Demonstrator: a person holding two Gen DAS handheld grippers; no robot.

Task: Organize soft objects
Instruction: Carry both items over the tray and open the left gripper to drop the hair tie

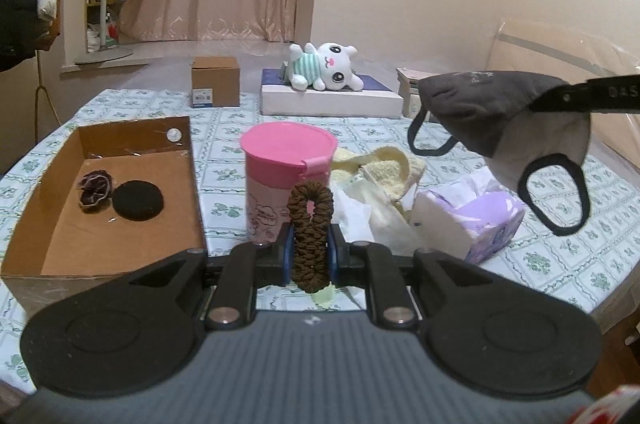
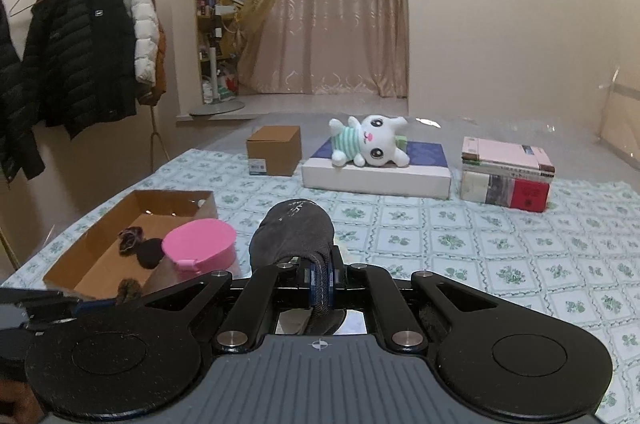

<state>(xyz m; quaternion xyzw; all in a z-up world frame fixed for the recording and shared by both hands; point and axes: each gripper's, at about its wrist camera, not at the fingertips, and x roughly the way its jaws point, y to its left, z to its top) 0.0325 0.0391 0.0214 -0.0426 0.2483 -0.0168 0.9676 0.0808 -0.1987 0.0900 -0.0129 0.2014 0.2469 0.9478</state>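
The left hand-held gripper (image 1: 310, 248) pinched a brown scrunchie (image 1: 311, 236) at lower centre; the right hand-held gripper (image 2: 320, 278) clamped a grey face mask (image 2: 294, 234).

Black left gripper (image 1: 311, 244), blue pads, silver screws, ribbed grey housing

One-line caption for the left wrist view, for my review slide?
Left gripper clamps a brown scrunchie beside the open cardboard box; right gripper holds a gray face mask aloft.
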